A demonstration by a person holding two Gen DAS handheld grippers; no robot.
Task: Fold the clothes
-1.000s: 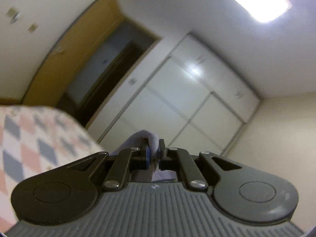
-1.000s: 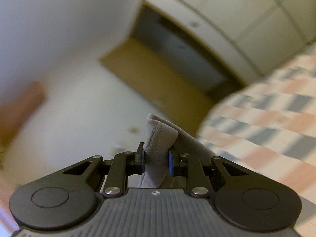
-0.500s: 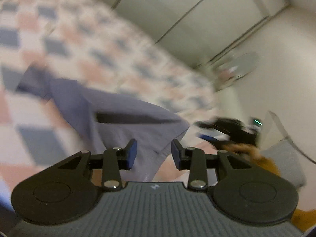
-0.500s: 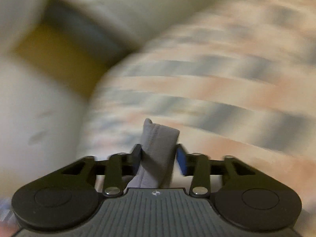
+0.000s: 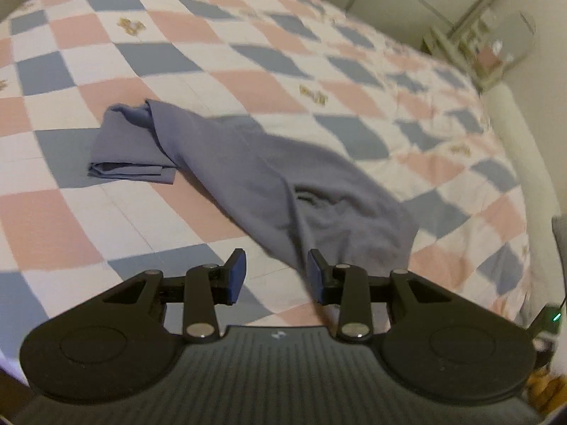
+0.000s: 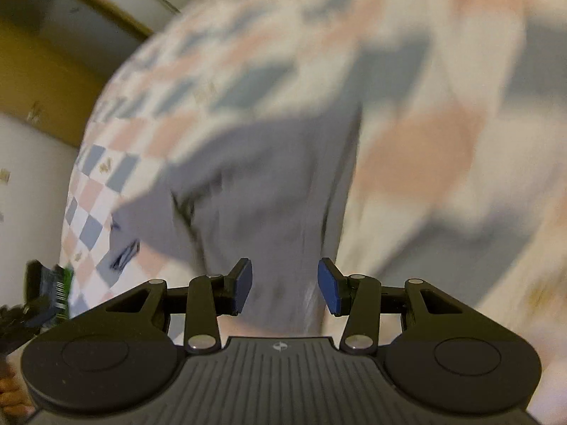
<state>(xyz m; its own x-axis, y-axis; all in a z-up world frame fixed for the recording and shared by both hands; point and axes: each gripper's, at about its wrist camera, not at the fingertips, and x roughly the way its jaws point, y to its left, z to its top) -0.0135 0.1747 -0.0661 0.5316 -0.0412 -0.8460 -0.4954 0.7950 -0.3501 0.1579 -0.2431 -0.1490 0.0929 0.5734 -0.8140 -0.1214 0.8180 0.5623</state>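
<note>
**Both tongs spread, garment loose on quilt**

Left gripper (image 5: 275,276) spread wide, nothing between the pads, hovering over the quilt (image 5: 219,53). Garment (image 5: 248,173), grey-blue, lies crumpled on the quilt, running from a folded bunch at 10 o'clock down to a wider rumpled end at 4 o'clock. Its near edge passes just beside the right finger; contact unclear. Bare quilt all around: wide open from 11 to 2 o'clock, also at 8 o'clock. Quilt's far edge meets the wall at 12 to 1 o'clock; a shelf unit (image 5: 478,46) sits at 2 o'clock past the corner.

Right gripper (image 6: 285,288) also spread, gripping nothing. View heavily blurred. Garment (image 6: 262,191) fills the centre straight ahead of the gap, its long edge running up toward 12 o'clock. Checkered quilt (image 6: 418,163) open at 1 to 4 o'clock. Quilt edge curves at 9 to 10 o'clock against a wall and wooden door (image 6: 39,71).
</note>
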